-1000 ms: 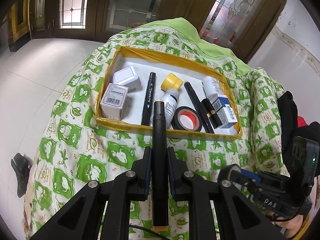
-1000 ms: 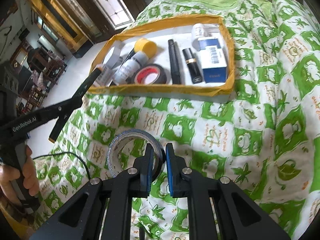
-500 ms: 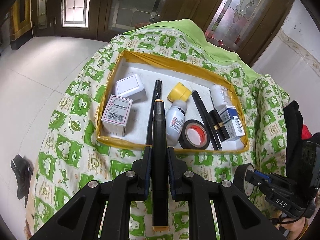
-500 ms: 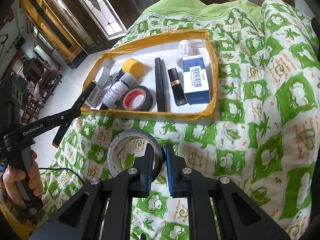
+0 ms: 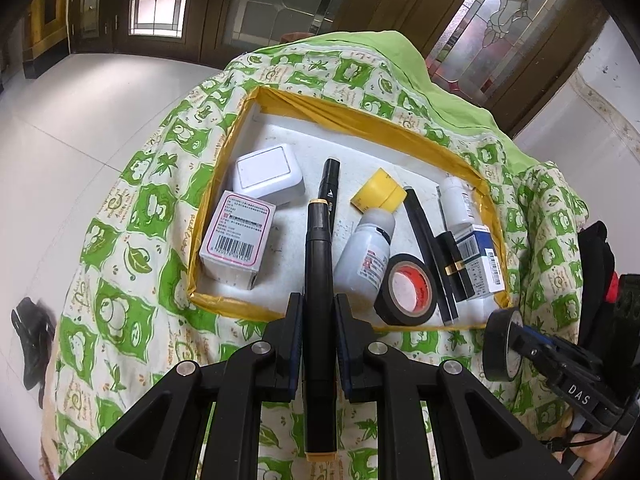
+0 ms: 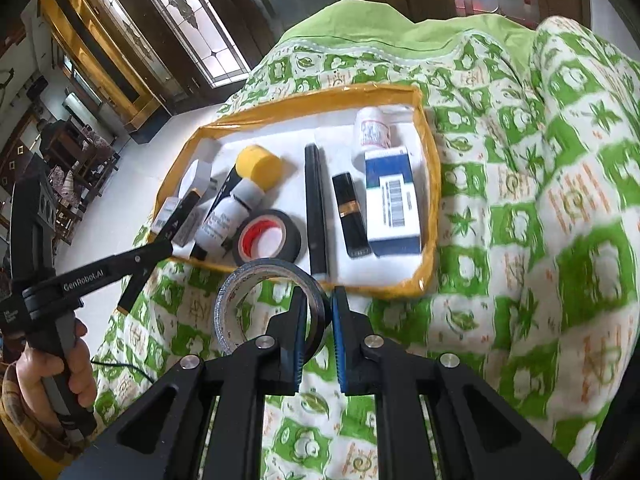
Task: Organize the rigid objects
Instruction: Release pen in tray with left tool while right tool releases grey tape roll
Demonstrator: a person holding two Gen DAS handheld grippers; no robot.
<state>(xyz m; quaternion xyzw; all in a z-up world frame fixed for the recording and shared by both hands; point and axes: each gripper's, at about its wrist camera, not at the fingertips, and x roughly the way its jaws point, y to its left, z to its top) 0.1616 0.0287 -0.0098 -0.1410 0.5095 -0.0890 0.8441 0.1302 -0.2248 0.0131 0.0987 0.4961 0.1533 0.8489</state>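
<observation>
A yellow-rimmed tray (image 5: 352,112) with a white floor lies on the green-patterned quilt. My left gripper (image 5: 318,312) is shut on a black marker (image 5: 318,256) with yellow ends. The marker's front half reaches over the tray's near rim, between a pink-labelled box (image 5: 236,240) and a white bottle (image 5: 366,256). My right gripper (image 6: 319,304) is shut on the wall of a dark tape roll (image 6: 256,280), held upright just short of the tray's near rim (image 6: 384,288). From the left wrist the roll (image 5: 496,344) shows at lower right.
The tray also holds a white square box (image 5: 268,174), a second black marker (image 5: 330,176), a yellow cap (image 5: 378,192), black tape with a red core (image 5: 408,290), a black pen (image 5: 428,248), a lipstick (image 6: 350,216) and a blue-white box (image 6: 394,204). A hand (image 6: 52,376) grips the left handle.
Both grippers have moved toward the tray. The marker's tip now lies over the tray floor, and the tape roll has come up to the near rim.
</observation>
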